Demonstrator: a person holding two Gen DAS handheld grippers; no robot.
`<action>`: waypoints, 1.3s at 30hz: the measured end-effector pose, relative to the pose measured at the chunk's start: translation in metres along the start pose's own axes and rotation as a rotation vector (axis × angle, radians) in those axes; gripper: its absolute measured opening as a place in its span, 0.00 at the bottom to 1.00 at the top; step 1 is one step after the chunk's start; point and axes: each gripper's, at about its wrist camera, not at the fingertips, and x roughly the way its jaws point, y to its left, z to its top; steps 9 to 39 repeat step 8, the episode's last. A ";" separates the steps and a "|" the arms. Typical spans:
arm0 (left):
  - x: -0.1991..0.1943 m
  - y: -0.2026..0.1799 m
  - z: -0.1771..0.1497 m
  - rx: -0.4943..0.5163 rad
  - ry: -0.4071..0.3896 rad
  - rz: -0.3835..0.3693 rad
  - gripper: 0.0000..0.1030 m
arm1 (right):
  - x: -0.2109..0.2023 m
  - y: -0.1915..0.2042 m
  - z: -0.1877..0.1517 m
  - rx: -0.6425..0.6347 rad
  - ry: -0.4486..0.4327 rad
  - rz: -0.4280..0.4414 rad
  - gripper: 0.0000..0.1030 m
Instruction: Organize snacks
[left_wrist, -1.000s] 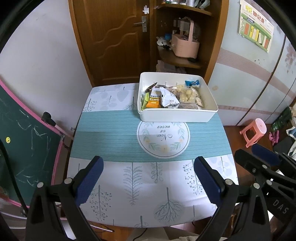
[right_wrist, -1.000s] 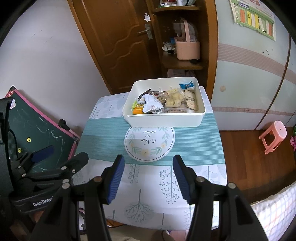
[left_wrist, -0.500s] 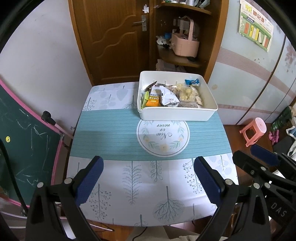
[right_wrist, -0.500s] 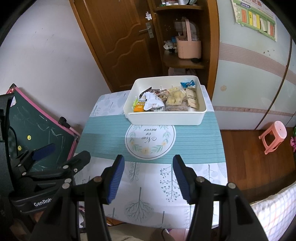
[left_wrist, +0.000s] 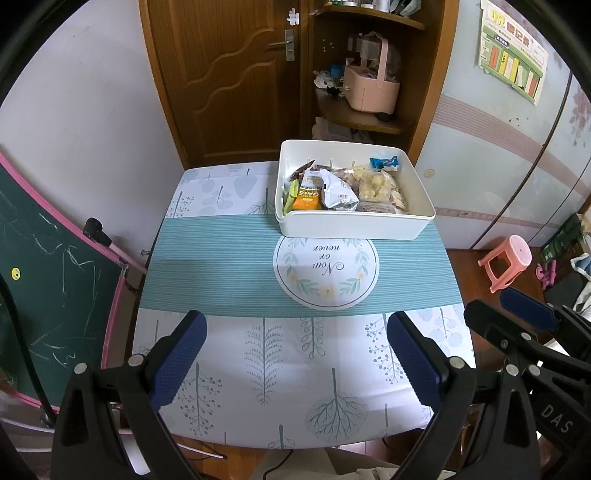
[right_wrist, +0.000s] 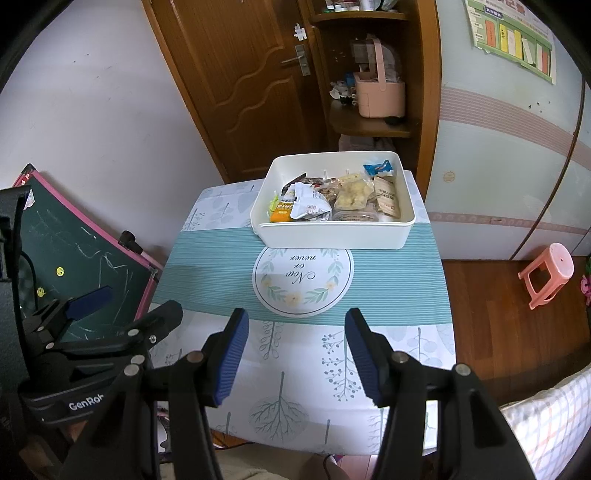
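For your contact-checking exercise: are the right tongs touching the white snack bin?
Apart. The right wrist view shows the right tongs open over the near tablecloth, with the round printed mat lying between them and the white snack bin.

Bare tablecloth (left_wrist: 295, 350) ahead; bin (left_wrist: 354, 225) blocks far edge.

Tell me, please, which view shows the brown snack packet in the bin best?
The right wrist view: the brown snack packet lies unobstructed against the white bin's right wall. In the left wrist view only a sliver shows beside the pale puffed snacks.
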 end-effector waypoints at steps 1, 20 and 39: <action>0.000 0.000 0.000 0.001 0.000 0.000 0.95 | 0.000 0.000 0.000 0.000 0.000 0.000 0.53; 0.000 -0.001 -0.001 -0.004 0.003 0.001 0.95 | 0.000 -0.001 -0.001 -0.002 0.001 0.002 0.53; 0.000 -0.001 -0.001 -0.004 0.003 0.001 0.95 | 0.000 -0.001 -0.001 -0.002 0.001 0.002 0.53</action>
